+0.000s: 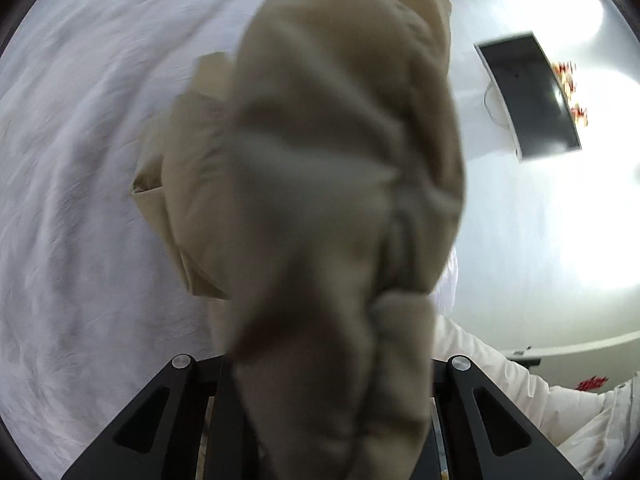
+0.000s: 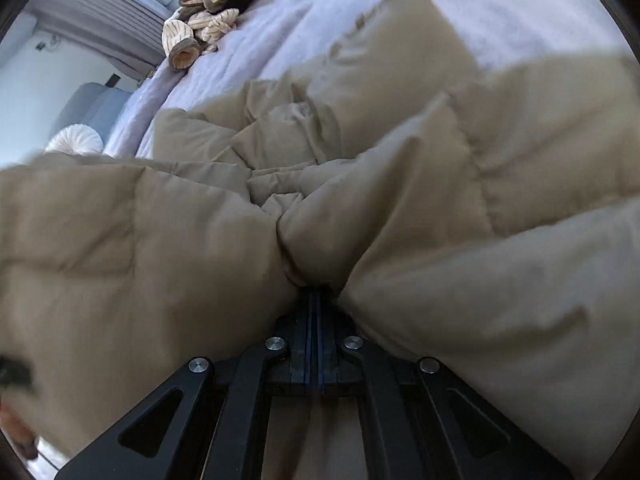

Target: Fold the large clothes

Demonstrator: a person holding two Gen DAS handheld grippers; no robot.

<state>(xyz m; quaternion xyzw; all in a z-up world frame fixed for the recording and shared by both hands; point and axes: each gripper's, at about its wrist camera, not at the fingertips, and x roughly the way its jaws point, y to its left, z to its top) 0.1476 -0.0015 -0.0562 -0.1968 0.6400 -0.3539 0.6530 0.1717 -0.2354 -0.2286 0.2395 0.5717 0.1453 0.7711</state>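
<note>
**Beige padded coat gripped over the white bed**

In the left wrist view, the white bed [image 1: 80, 160] fills the left side. To its right, the beige padded coat [image 1: 320, 168] hangs in a bunched column above the sheet. The left gripper [image 1: 324, 392] has fabric packed between its arms; the fingertips are hidden, so its opening cannot be told. A wall-mounted dark screen [image 1: 532, 96] sits beyond the bed.

In the right wrist view, a striped garment heap [image 2: 208, 8] lies on the bed's far edge. The coat [image 2: 400, 168] spreads across the bed [image 2: 460, 4], and the right gripper [image 2: 314, 300] is pinched closed on a fold of it.
</note>
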